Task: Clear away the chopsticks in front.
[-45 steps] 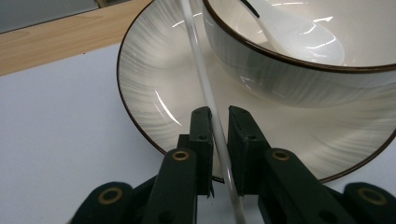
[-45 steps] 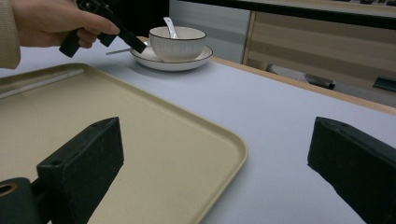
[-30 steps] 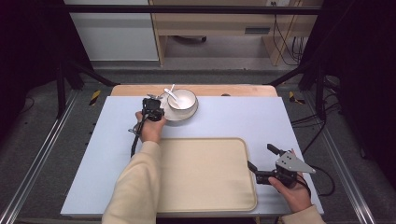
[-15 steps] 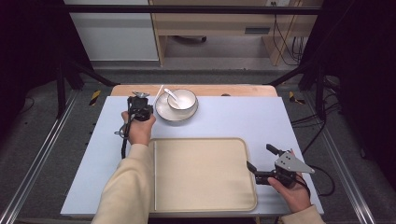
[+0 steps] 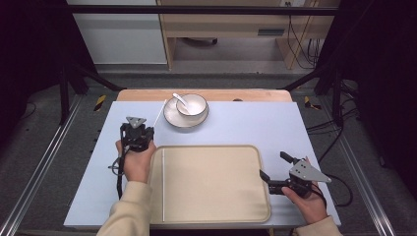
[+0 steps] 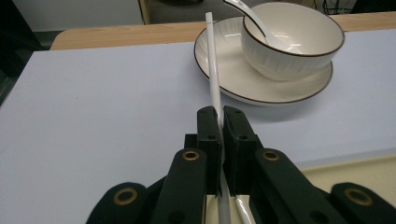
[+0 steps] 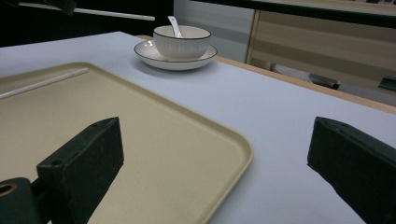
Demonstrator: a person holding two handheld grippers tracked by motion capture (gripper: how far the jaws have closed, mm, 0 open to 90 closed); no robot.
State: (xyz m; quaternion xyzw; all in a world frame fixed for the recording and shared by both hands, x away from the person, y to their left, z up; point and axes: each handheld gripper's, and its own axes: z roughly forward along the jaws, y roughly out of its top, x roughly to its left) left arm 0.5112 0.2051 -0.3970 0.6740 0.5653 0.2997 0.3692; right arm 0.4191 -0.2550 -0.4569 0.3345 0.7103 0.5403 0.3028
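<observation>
the left gripper (image 5: 139,133), clamped on a white chopstick (image 6: 213,70), had drawn back from the plate (image 5: 170,117) toward the tray's (image 5: 216,216) far-left corner (likely to lay it there), the right gripper (image 5: 273,172) gaping empty

A shallow beige rectangular tray (image 5: 211,184) is set at the table's near middle, with a thin white chopstick (image 5: 163,184) laid along its left side. Behind it, a white ceramic bowl (image 5: 192,104) holding a white spoon (image 5: 180,100) is placed on a round white saucer (image 5: 172,116).
</observation>
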